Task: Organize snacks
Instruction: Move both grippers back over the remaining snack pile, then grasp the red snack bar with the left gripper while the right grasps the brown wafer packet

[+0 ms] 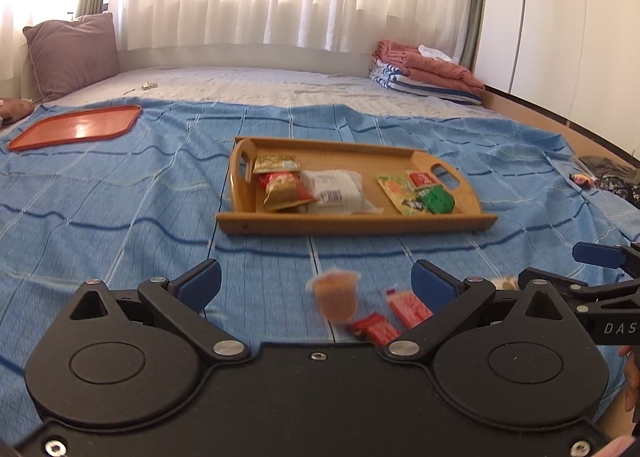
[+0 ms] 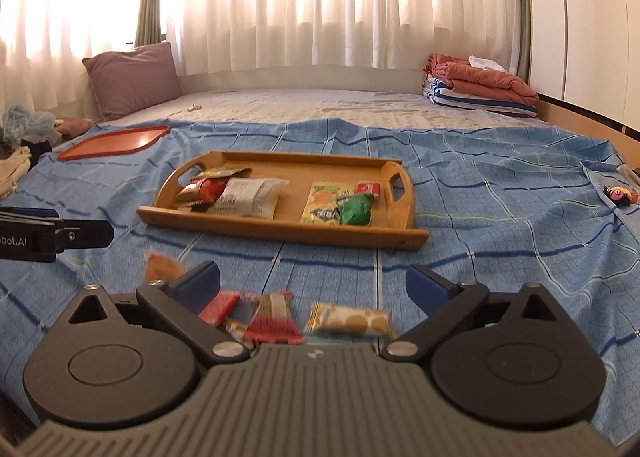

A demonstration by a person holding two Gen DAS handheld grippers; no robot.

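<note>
Both tongs, left [image 1: 316, 283] and right [image 2: 313, 283], gape empty (crinkly packets below); rectangular wooden tray [image 1: 356, 226] beyond.

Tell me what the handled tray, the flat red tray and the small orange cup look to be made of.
Handled tray: probably wood or bamboo, matte tan, faint grain and cut-out handles. Red tray: likely plastic, smooth and glossy, window light glaring off it. Orange cup: seemingly thin translucent plastic with a sealed top, though blurred.

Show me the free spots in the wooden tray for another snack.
Wooden tray: bare strip between the white packet and the orange-print packet, plus the far edge. Both ends are crowded.
</note>
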